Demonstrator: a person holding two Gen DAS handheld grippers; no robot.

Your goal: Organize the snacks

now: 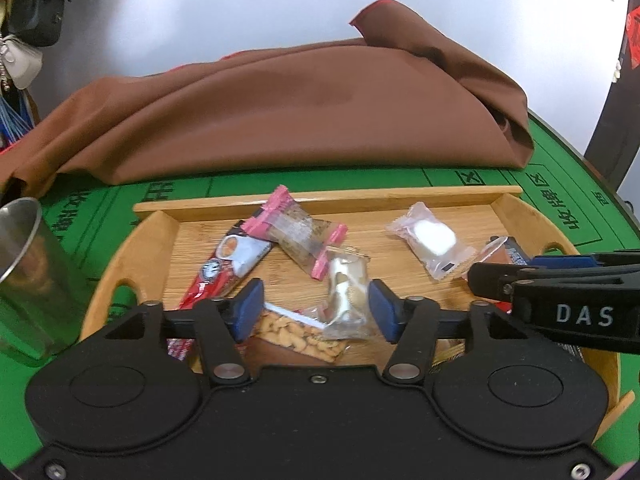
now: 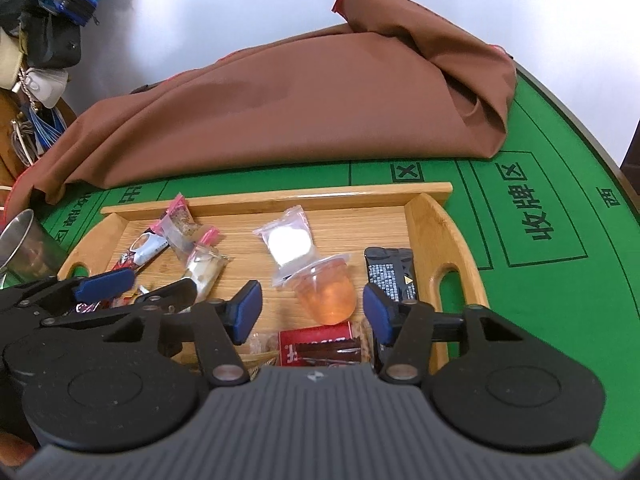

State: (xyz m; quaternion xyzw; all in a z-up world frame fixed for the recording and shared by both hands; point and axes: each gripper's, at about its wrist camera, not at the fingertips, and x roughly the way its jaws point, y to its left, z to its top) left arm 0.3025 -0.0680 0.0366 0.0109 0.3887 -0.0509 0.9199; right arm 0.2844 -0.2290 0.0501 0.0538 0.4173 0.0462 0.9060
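Observation:
A bamboo tray [image 1: 400, 194] [image 2: 424, 216] on the green table holds loose snacks. My left gripper [image 1: 316, 310] is open, its pads either side of a clear-wrapped beige candy [image 1: 346, 292] and over a bag of peanuts [image 1: 296, 334]. A red stick packet [image 1: 224, 268], a pink-ended bar [image 1: 296, 232] and a white puff in clear wrap [image 1: 432, 240] lie beyond. My right gripper [image 2: 312, 308] is open around an orange jelly cup [image 2: 328, 290], with a black packet [image 2: 392, 276] to its right and a red packet [image 2: 320, 346] below.
A steel cup [image 1: 28, 276] [image 2: 24, 248] stands left of the tray. A brown cloth heap [image 1: 280, 112] [image 2: 300, 100] covers the table's far side. Bags hang on the wall at far left [image 2: 44, 20]. Each gripper shows in the other's view.

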